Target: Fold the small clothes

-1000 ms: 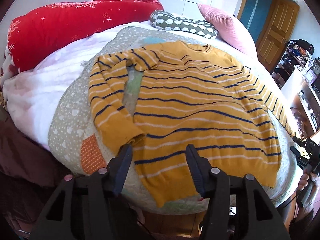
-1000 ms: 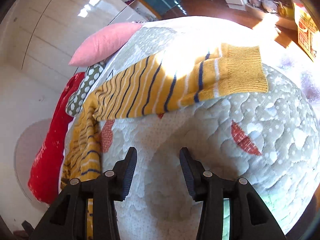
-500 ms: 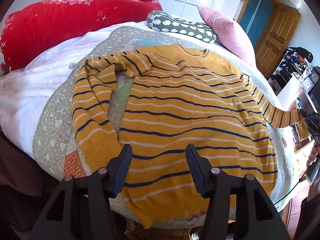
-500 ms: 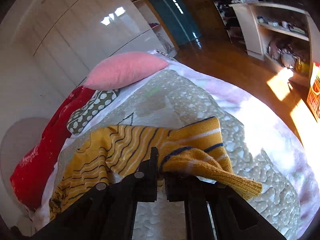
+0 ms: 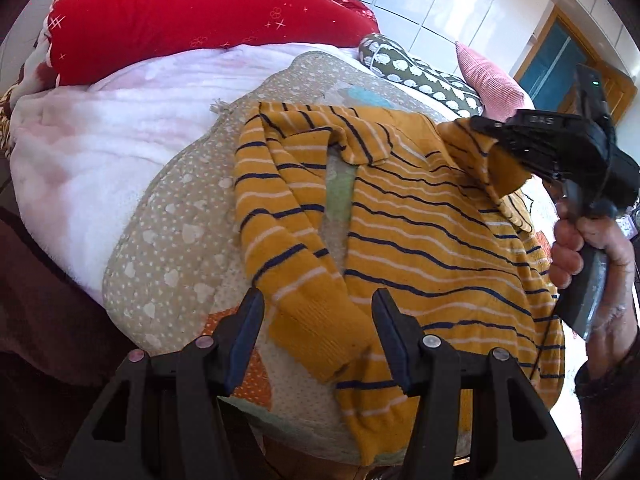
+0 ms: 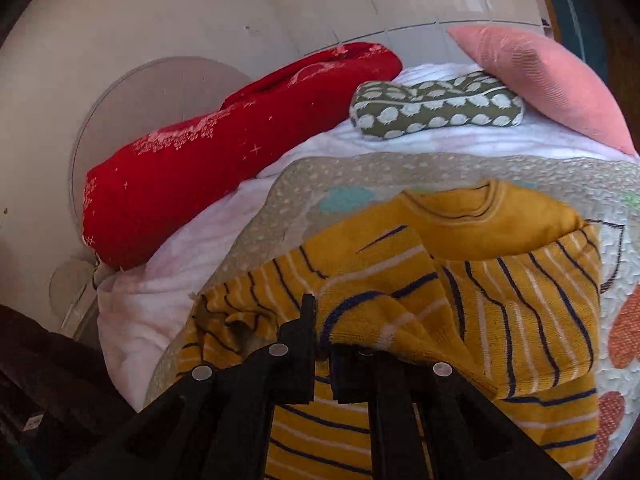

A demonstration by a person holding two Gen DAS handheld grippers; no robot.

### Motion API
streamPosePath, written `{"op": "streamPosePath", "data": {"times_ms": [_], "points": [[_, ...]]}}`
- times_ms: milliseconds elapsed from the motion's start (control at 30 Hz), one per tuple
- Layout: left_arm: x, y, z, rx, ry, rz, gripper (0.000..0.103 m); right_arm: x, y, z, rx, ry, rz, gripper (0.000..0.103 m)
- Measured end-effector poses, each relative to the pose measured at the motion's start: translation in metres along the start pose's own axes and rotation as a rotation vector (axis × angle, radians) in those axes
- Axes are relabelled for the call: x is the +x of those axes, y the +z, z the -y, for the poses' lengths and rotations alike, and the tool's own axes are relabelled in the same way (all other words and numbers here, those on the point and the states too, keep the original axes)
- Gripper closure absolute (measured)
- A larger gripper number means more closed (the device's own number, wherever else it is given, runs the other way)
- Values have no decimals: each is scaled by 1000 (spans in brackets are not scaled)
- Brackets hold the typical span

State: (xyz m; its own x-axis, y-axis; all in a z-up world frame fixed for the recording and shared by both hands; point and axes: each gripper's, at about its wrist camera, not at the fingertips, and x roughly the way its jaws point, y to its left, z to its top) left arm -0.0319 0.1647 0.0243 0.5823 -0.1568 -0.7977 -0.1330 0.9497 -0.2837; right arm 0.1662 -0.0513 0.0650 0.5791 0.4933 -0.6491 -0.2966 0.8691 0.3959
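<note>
pinching a ribbed knit cuff (image 6: 384,320), the right hand-held gripper (image 6: 322,344) clamps tight.

The sweater (image 5: 420,240) lay on the quilt (image 5: 168,248) atop the bed; pillows (image 6: 436,110) sat behind it.

A bed (image 5: 80,184) carries a dotted quilt (image 5: 176,240) under the striped sweater (image 5: 420,240).

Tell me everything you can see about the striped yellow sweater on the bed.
The sweater is mustard-yellow knit with navy and white stripes, a round neck and ribbed cuffs. It lies flat on the dotted quilt. One sleeve is bent, its cuff between the open left claw. The right claw is shut on the other sleeve, lifted over the body.
</note>
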Motion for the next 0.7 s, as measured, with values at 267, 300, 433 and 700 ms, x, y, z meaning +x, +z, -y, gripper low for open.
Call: {"op": "streamPosePath", "data": {"times_ms": [267,300,433,700], "points": [[9,12,-13,-27,-16,-16,46,91,-27,-10,8,87,-221,71],[11,16,-10,-23,-24,-17,45,81,-28,-6,11,108,-210,58],[30,41,14,21,-58,-28,45,25,-19,22,51,137,-128,50],[107,103,97,248,57,-29,43,-64,-18,121,128,-163,-23,47]]}}
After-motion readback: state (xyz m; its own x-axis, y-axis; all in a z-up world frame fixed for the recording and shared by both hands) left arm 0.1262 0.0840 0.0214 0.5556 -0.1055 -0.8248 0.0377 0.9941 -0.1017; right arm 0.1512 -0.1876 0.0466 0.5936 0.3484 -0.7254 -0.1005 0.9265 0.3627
